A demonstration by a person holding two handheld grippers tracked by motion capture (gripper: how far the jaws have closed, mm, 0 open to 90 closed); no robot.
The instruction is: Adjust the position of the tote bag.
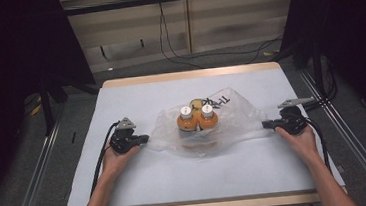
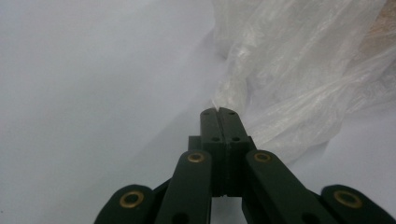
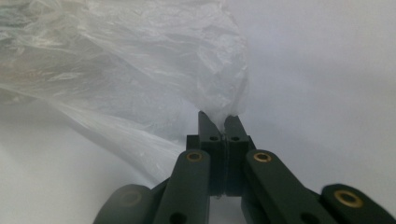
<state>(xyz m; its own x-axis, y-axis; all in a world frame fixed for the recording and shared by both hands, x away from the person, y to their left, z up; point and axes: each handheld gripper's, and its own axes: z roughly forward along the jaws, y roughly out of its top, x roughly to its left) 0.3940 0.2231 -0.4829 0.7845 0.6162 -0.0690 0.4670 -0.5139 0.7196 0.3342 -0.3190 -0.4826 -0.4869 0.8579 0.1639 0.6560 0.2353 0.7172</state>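
Nearest, two bare forearms enter from the counter's near edge, each hand wrapped round a black gripper with a trailing cable. Left gripper, at the left of the white counter: fingers pressed together, a twisted corner of the clear plastic bag pinched at their tips. Right gripper, at the right side of the counter: fingers likewise clamped on a bunched corner of the same bag, a thin sliver of film seen between the tips. Each gripper carries a grey three-cornered plate on top. Between the two grippers, at the middle of the counter: the plastic bag, crumpled and translucent, spread flat and drawn out sideways toward both hands, black lettering on its far right part. On or within the bag, which of the two cannot be told: two orange bottles with white caps, upright, touching side by side. Beyond the counter's wooden far edge: grey floor, loose black cables, a pale wall panel, dark curtains to either side.
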